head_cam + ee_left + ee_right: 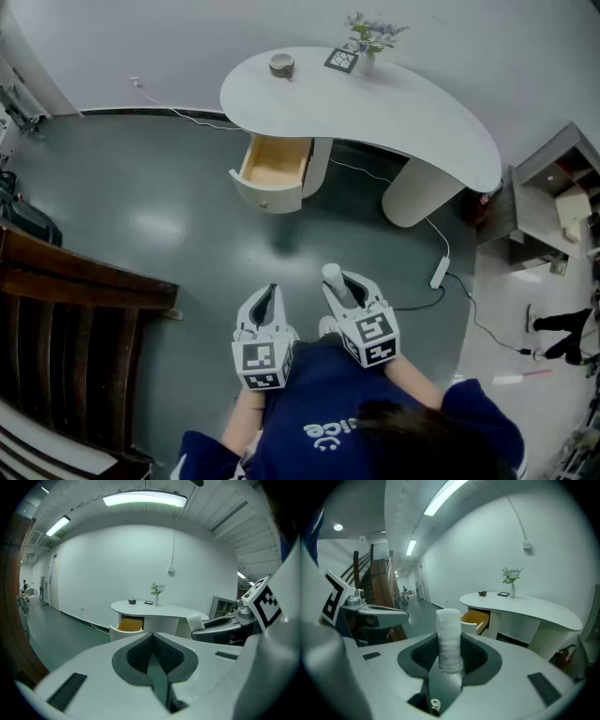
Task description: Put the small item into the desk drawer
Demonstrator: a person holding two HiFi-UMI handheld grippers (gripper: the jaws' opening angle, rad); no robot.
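My right gripper (450, 656) is shut on a white rolled-up item (449, 637) that stands upright between its pads. In the head view the same roll (335, 281) pokes out of the right gripper (345, 287). My left gripper (153, 654) is shut with nothing between its jaws; it hangs beside the right one (269, 298). Ahead stands a white curved desk (394, 108) with its wooden drawer (275, 161) pulled open. The open drawer also shows in the left gripper view (124, 625) and in the right gripper view (474, 619). Both grippers are well short of the desk.
On the desk sit a small bowl (281, 64), a black marker card (341, 60) and a vase of flowers (368, 42). A dark wooden chair (66, 347) stands at the left. A white power strip and cable (439, 273) lie on the floor right of the desk.
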